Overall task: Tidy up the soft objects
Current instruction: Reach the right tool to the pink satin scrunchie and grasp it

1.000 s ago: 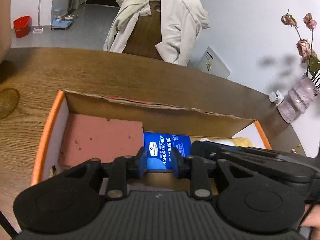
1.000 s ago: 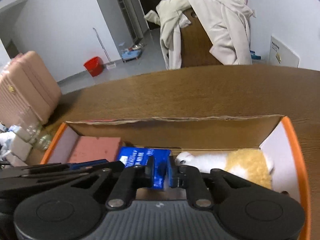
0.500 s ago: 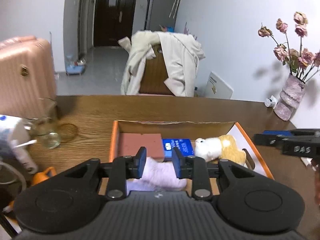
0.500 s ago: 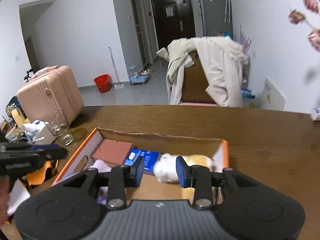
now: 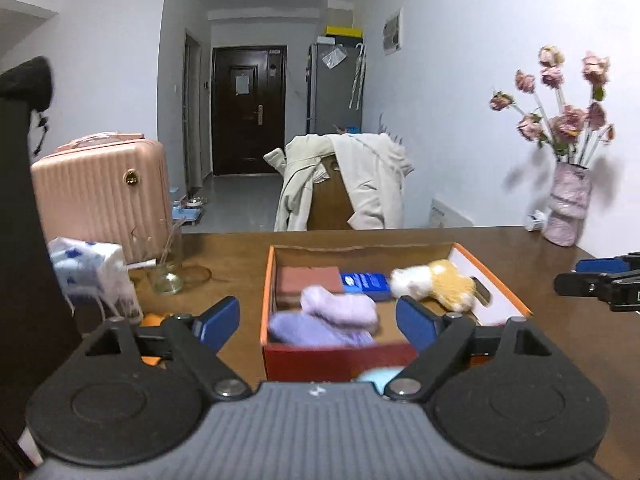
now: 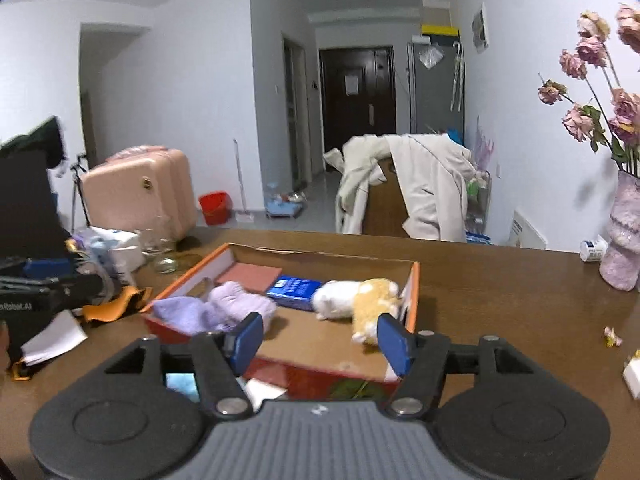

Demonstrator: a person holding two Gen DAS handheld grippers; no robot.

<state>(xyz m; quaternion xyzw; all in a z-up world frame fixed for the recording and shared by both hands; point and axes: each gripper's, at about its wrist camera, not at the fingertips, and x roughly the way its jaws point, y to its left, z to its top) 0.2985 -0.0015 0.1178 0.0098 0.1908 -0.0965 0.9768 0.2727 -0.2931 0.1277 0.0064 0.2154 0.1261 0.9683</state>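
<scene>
- Both tools, left tool [image 5: 318, 320] and right tool [image 6: 320, 340], have just been opening; they stand spread, pinching nothing.
- Box [image 5: 267, 300] at 12 o'clock looks packed; I'd check the tabletop [image 6: 500, 300] for strays.

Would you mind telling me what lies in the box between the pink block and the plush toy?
The blue handkerchief pack, between pink block and plush toy; both views show it.

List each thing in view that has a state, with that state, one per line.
Box: open, no lid.
Purple socks: in box.
Plush toy: lying in box.
Tissue pack: flat in box.
Left gripper: jaws open, empty, just opening.
Right gripper: jaws open, empty, just opening.
</scene>
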